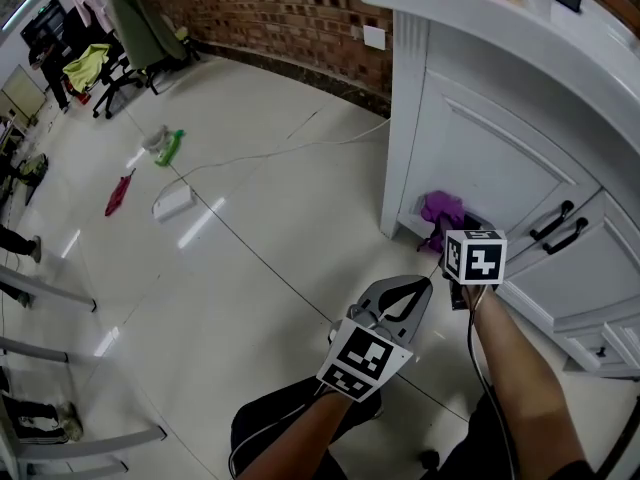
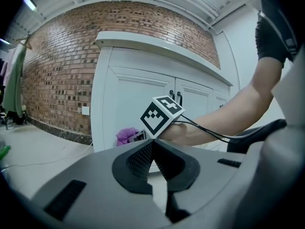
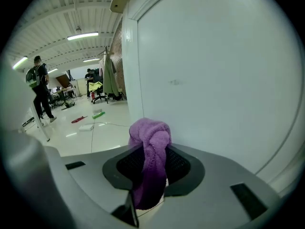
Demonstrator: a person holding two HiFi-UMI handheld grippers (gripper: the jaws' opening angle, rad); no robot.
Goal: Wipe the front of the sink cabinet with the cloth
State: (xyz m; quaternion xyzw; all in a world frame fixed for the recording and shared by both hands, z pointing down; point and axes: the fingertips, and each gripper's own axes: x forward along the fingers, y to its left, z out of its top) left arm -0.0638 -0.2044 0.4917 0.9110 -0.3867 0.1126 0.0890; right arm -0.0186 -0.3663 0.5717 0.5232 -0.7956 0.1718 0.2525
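A purple cloth (image 3: pixel 150 147) is bunched between the jaws of my right gripper (image 3: pixel 151 168), which is shut on it. In the head view the cloth (image 1: pixel 441 211) sits low against the white sink cabinet's left door (image 1: pixel 480 168), with the right gripper (image 1: pixel 452 238) just behind it. The door (image 3: pixel 219 80) fills the right gripper view, close ahead. My left gripper (image 1: pixel 410 290) hangs over the floor in front of the cabinet, jaws together and holding nothing. From the left gripper (image 2: pixel 151 147) view the cloth (image 2: pixel 126 135) and the cabinet (image 2: pixel 138 104) show beyond the right gripper's marker cube.
Black handles (image 1: pixel 557 226) sit on the cabinet doors to the right. A white cable (image 1: pixel 280 148) runs across the tiled floor. A white box (image 1: pixel 173 203), a green bottle (image 1: pixel 168 149) and a red rag (image 1: pixel 119 192) lie further left. A brick wall (image 1: pixel 290 13) stands behind.
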